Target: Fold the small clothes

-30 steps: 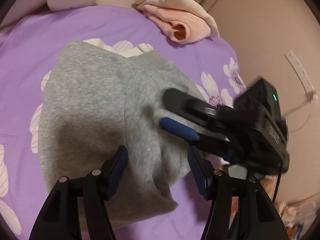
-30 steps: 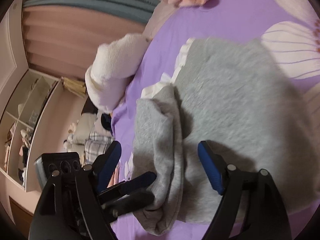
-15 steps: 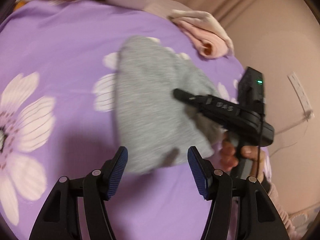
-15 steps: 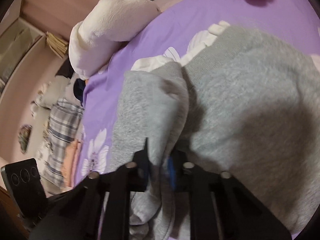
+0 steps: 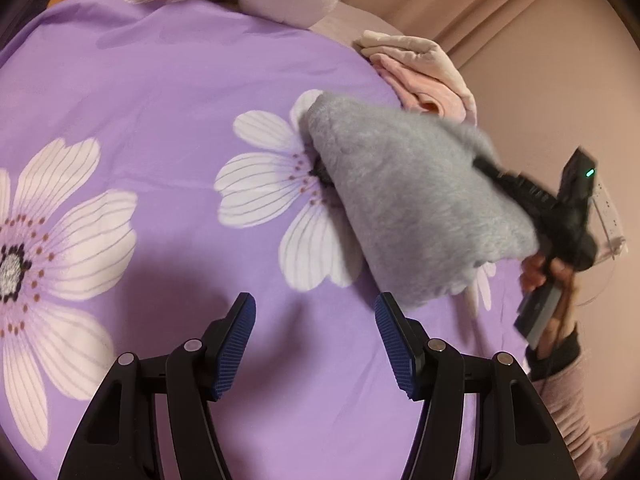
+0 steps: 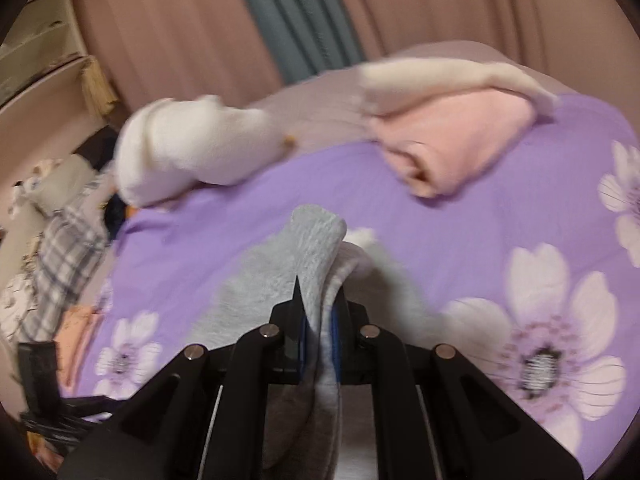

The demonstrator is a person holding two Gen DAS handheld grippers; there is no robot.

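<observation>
The grey fleece garment (image 5: 416, 208) hangs folded over itself, lifted off the purple floral bedspread (image 5: 160, 92) in your right gripper (image 6: 318, 336), whose fingers are pinched tight on the doubled fabric. 1 second ago it lay spread flat on the bed with both grippers poised over it and the right fingers wide; half a second ago those fingers closed on the fold, and now the bundle has swung up and toward the bed's right edge. That suggests the folding of this piece is done and you are carrying it off, perhaps toward the pink folded garment (image 6: 452, 140) near the head of the bed. Your left gripper (image 5: 316, 336) has let go and hovers over bare bedspread, fingers wide and holding nothing. A white plush toy (image 6: 192, 148) lies by the pillows; pink curtains (image 6: 180, 28) hang behind, shelves (image 6: 36, 64) to the left.
</observation>
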